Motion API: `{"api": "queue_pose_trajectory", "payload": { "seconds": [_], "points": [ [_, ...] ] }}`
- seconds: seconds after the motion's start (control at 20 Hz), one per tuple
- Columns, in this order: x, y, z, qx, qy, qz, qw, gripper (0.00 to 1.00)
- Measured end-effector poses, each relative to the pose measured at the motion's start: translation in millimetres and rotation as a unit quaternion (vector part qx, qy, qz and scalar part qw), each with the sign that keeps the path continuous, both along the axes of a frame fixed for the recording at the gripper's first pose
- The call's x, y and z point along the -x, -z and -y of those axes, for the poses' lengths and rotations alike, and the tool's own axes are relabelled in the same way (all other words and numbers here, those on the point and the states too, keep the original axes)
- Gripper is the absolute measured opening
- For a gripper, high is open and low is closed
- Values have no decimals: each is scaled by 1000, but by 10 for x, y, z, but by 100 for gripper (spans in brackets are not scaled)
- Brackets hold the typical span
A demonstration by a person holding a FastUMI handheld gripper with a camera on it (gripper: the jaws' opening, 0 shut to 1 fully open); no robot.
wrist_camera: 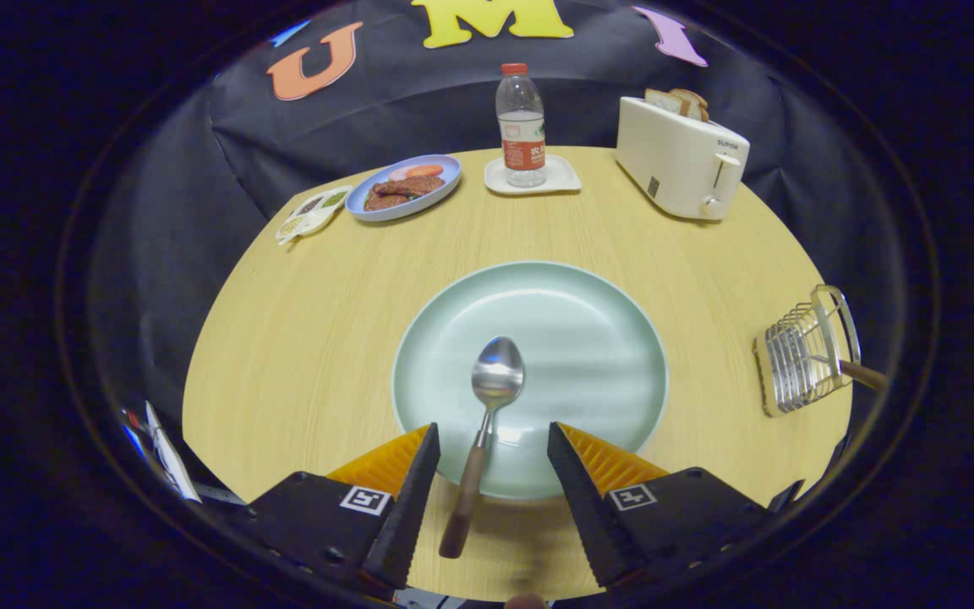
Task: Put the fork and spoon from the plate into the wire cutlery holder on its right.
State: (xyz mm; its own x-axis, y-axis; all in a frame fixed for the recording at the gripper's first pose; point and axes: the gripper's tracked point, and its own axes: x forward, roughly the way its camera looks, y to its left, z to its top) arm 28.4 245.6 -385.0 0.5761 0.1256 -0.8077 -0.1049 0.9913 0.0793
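Gripper view looks down on a round wooden counter (pixel 309 338) with a pale green plate (pixel 588 338) at its middle. On the plate lies the spoon (pixel 487 414), its bowl resting face up near the plate's centre and pointing away from the claw, its wooden handle running back over the plate's near rim onto the counter. The long axis leans slightly, handle end toward the left finger. The claw (pixel 491 452) is spread wide, its fingers on either side of the handle and touching nothing.

To the right of the plate, well apart from it, stands the wire cutlery holder (pixel 800 355), with a wooden handle (pixel 863 372) sticking out of it to the right.

Beyond the plate stand a cream toaster (pixel 677 161) holding bread slices and lettered "SUPOR", a water bottle (pixel 522 127) with a red label too small to read on a white square dish (pixel 555 179), a blue plate of food (pixel 445 173) and a small sauce tray (pixel 311 213).
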Motion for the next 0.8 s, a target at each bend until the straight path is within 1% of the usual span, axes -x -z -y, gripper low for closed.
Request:
{"api": "queue_pose_trajectory", "payload": {
  "seconds": [0.15,0.2,0.25,0.3,0.5,0.65,0.7,0.75,0.8],
  "points": [
    [31,102,-21,2,-4,-3,1000,78],
    [36,137,6,4,0,-6,1000,78],
    [31,180,14,2,8,-9,1000,73],
    [36,172,33,4,14,-10,1000,70],
    [42,265,71,3,27,-27,999,54],
    [42,284,104,14,32,-35,999,17],
    [51,280,104,16,29,-38,999,12],
    [56,271,127,22,29,-41,998,13],
    [47,285,140,24,32,-43,998,5]
  ]
}}
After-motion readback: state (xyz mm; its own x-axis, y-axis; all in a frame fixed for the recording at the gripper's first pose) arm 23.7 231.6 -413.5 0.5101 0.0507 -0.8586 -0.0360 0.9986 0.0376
